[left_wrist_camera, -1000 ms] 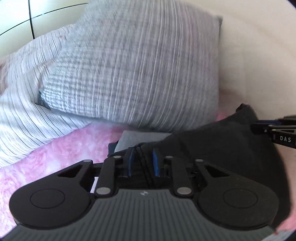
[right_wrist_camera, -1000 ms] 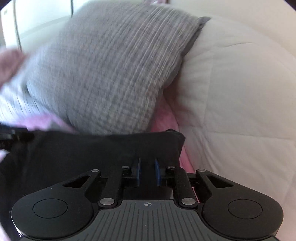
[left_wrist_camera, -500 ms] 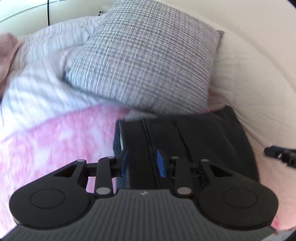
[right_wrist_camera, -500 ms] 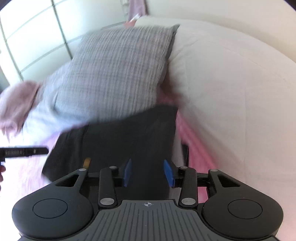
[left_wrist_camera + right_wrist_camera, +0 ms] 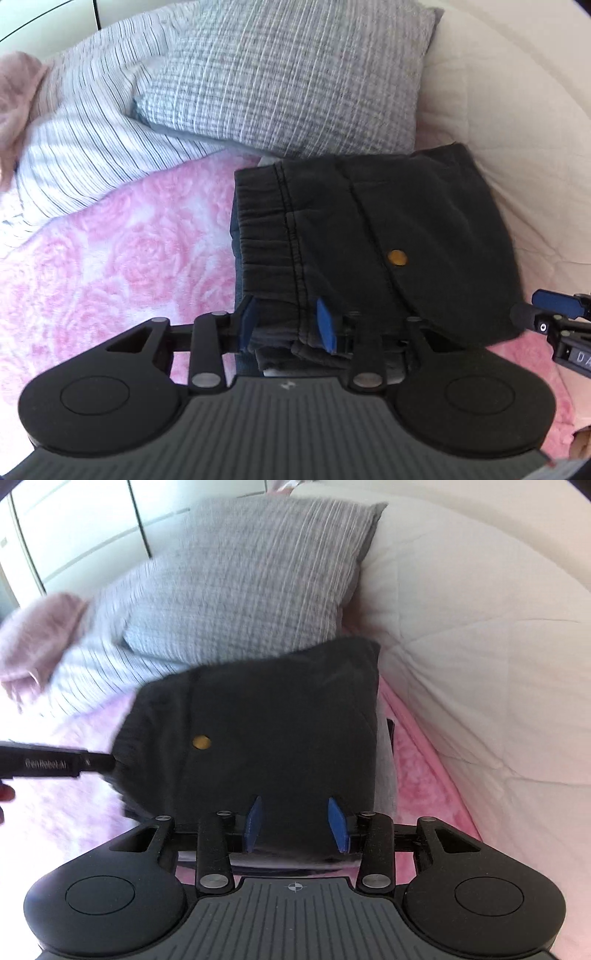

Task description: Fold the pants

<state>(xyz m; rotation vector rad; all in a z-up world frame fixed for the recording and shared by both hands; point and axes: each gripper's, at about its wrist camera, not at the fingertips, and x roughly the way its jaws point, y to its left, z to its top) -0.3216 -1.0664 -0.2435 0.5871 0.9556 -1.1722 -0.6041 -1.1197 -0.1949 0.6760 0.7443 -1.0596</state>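
The black pants lie folded in a flat rectangle on the pink blanket, elastic waistband to the left and a gold button on top. My left gripper hovers at the near waistband corner; its jaws are opening, with bunched fabric between the blue pads. In the right wrist view the pants fill the middle. My right gripper sits over their near edge, jaws opening wide, the pads not pressing the cloth. One finger of the left gripper reaches in from the left.
A grey woven pillow leans just behind the pants. A striped pillow lies to the left, with a fluffy pink cloth beyond it. A cream quilted duvet rises along the right. White cupboard doors stand at the back.
Both grippers pulled back and up from the pants while their jaws spread apart, letting the fabric go. The pants now lie flat and folded in front of the pillow.
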